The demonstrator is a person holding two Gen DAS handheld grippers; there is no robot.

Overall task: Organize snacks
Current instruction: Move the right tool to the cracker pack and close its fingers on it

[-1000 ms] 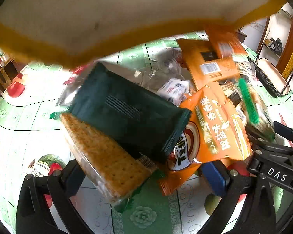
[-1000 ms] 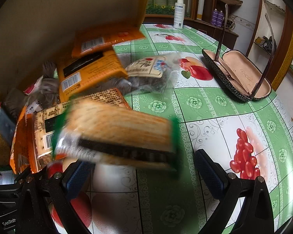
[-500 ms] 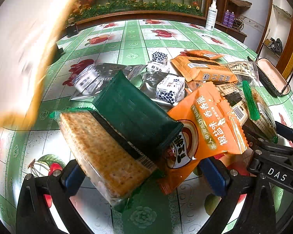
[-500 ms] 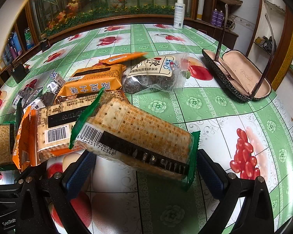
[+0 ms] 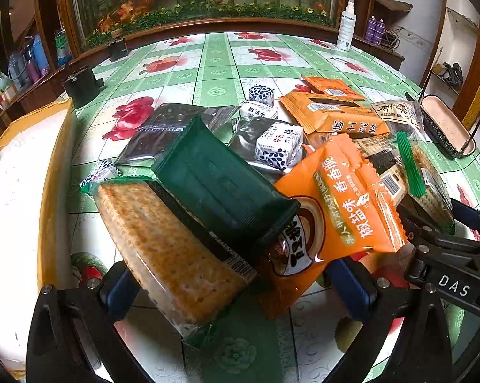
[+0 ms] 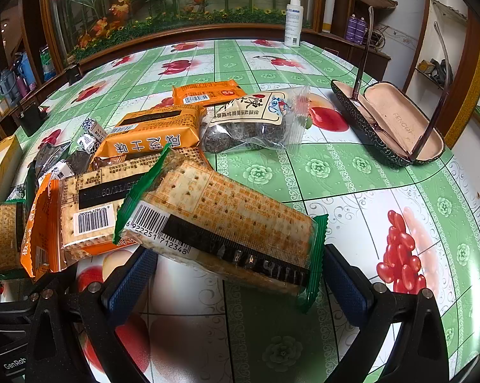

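Note:
A heap of snacks lies on the green floral table. In the left wrist view a green-edged cracker pack [image 5: 169, 249] lies between my open left gripper's [image 5: 240, 287] fingers, with a dark green pack [image 5: 220, 185] and an orange bag [image 5: 339, 204] on top beside it. In the right wrist view another green-edged cracker pack [image 6: 220, 223] lies across my open right gripper [image 6: 240, 281]. Behind it are orange packs [image 6: 156, 137], a barcode cracker pack [image 6: 93, 210] and a clear bag of dark snacks [image 6: 249, 124]. Small wrapped candies [image 5: 278, 146] sit mid-heap.
A white box with yellow edge [image 5: 22, 198] stands at the left. An open glasses case [image 6: 396, 127] with glasses lies at the right. A white spray bottle [image 6: 293, 22] and a black holder [image 5: 80, 86] stand at the table's far side.
The white box that was tipped over the heap has swung away to the left and now stands beside the snacks. The snacks have settled. Both grippers stay open and still.

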